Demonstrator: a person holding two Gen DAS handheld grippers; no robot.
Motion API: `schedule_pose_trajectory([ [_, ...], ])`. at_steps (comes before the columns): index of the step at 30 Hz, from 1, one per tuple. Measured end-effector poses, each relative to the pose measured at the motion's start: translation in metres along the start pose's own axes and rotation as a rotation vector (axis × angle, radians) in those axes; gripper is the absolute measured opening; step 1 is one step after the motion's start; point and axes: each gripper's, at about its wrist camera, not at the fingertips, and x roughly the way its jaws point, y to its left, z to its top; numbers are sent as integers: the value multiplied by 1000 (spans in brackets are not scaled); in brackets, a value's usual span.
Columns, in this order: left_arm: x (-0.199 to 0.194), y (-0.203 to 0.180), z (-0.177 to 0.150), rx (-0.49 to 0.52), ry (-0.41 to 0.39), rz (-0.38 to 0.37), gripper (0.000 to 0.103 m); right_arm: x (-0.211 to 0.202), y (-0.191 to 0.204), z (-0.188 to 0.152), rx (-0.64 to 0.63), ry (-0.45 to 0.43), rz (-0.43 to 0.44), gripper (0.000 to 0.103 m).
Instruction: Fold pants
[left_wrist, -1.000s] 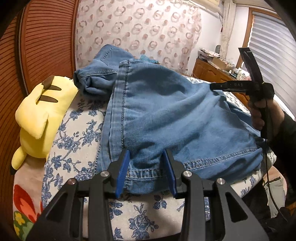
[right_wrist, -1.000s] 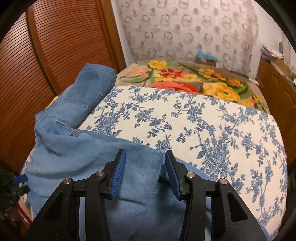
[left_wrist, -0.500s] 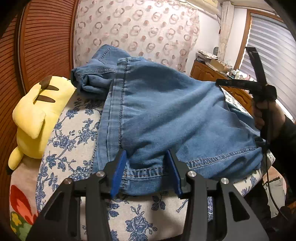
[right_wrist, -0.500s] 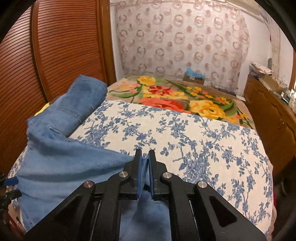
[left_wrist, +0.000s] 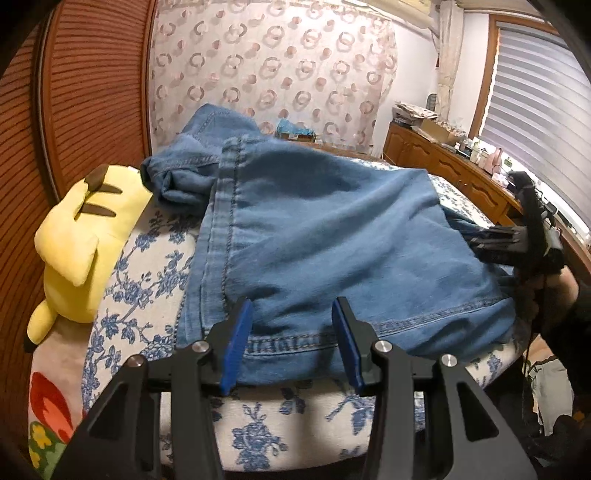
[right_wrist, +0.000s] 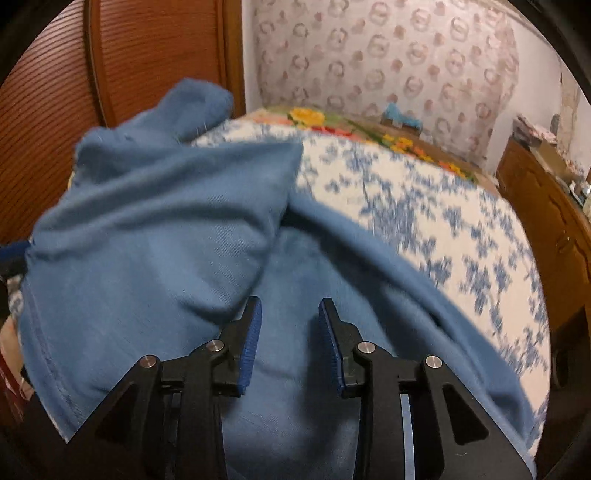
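Blue denim pants (left_wrist: 325, 236) lie folded over on the blue-flowered bed cover (left_wrist: 147, 280), the hem edge nearest me. My left gripper (left_wrist: 291, 339) is open, its blue pads on either side of the hem, not closed on it. My right gripper (right_wrist: 290, 339) is open just over the denim (right_wrist: 155, 258), holding nothing; it also shows at the pants' right edge in the left wrist view (left_wrist: 495, 243). A bunched part of the pants (left_wrist: 184, 173) lies at the far left.
A yellow plush toy (left_wrist: 85, 236) lies on the bed left of the pants. A wooden slatted door (left_wrist: 81, 85) stands at the left, a wooden dresser (left_wrist: 443, 166) at the right. A flowered blanket (right_wrist: 388, 136) covers the far bed.
My right gripper shut on the denim half a second ago, then opened and dropped lower over the pants. The left gripper stays open at the hem, barely moved.
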Motion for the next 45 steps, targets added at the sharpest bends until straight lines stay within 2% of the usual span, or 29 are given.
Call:
schedule_pose_trajectory([
  [9, -11, -26, 11, 40, -32, -29, 44, -2, -1, -5, 10, -13, -3, 41],
  [17, -1, -48, 15, 61, -19, -51, 43, -1, -1, -4, 14, -13, -15, 47],
  [34, 19, -97, 22, 134, 17, -99, 44, -7, -5, -8, 18, -15, -13, 48],
  [40, 24, -114, 29, 169, 20, -120, 43, -56, -39, -27, 82, -83, -19, 48],
  [45, 29, -126, 31, 182, 22, -141, 43, -98, -95, -53, 146, -106, -105, 48],
])
